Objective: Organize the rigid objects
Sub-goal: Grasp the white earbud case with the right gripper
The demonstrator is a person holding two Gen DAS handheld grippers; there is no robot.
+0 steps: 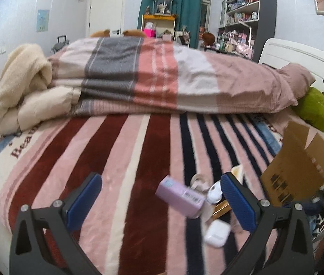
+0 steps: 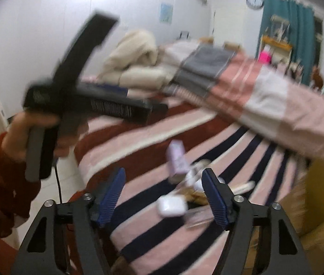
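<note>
Hovering over the striped bed (image 1: 139,149), both hand-held grippers, left (image 1: 162,197) and right (image 2: 163,194), gape wide and hold nothing, seemingly ready to gather the purple box (image 1: 181,197), white case (image 1: 217,233) and other clutter low in frame toward the cardboard box (image 1: 299,167) at right.

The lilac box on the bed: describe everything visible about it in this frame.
The lilac box is a small oblong carton, apparently cardboard, pale purple with a white printed label on its side and a lighter end face. It lies on its side on the striped blanket, skewed across the stripes. It lies at the edge of a small cluster, right beside a white earbud case and other blurred items; contact cannot be confirmed. Neither claw touches it: the left claw is open around it, the right claw is open short of it.
</note>
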